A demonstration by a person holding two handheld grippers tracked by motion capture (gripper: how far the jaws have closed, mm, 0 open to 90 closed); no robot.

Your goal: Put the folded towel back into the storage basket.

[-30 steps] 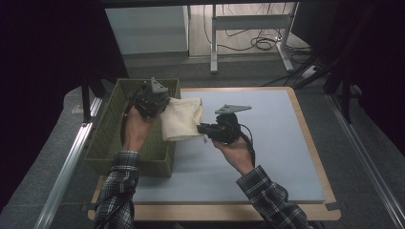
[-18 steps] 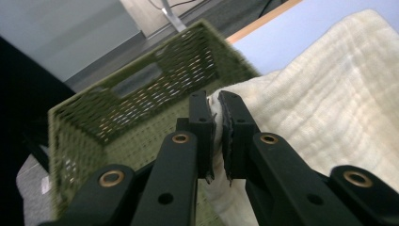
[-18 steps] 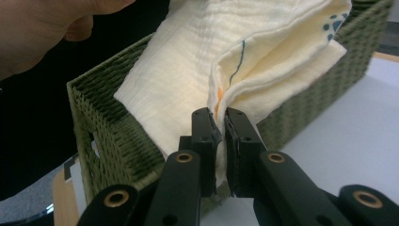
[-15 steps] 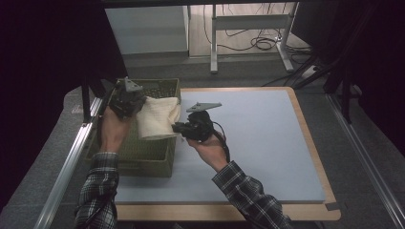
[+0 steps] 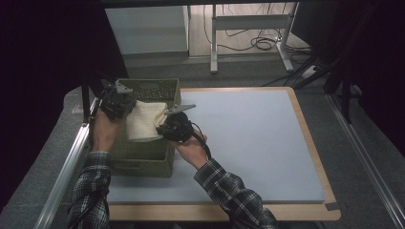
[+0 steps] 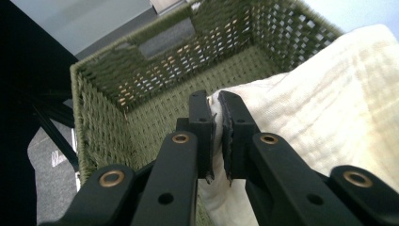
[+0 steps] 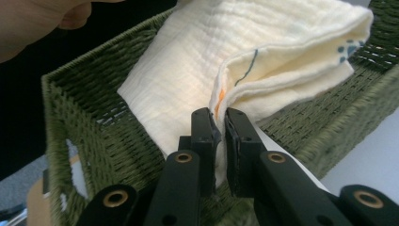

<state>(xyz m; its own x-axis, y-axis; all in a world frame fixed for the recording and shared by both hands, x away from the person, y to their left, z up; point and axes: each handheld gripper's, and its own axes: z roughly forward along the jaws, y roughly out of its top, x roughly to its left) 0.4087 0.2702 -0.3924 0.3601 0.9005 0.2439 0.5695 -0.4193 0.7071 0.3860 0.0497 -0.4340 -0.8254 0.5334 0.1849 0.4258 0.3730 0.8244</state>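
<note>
A folded cream cloth (image 5: 143,120) hangs over the green woven basket (image 5: 145,157) at the table's left edge. My left gripper (image 5: 125,106) is shut on the cloth's left end, and in the left gripper view the cloth (image 6: 329,103) is pinched between the pads of that left gripper (image 6: 218,134) above the basket's inside (image 6: 155,84). My right gripper (image 5: 162,126) is shut on the cloth's right end. In the right gripper view, the right gripper (image 7: 221,150) clamps the cloth's folded edge (image 7: 244,61), which lies across the basket (image 7: 94,141).
The pale blue mat (image 5: 248,138) covers the wooden table (image 5: 313,212) to the right of the basket. A metal rail (image 5: 67,167) runs along the table's left side. Desk legs and cables (image 5: 258,43) stand on the floor beyond.
Both hands have carried the cloth leftward from the mat's edge until it is over the basket, sinking slightly. Both grips have stayed the same.
</note>
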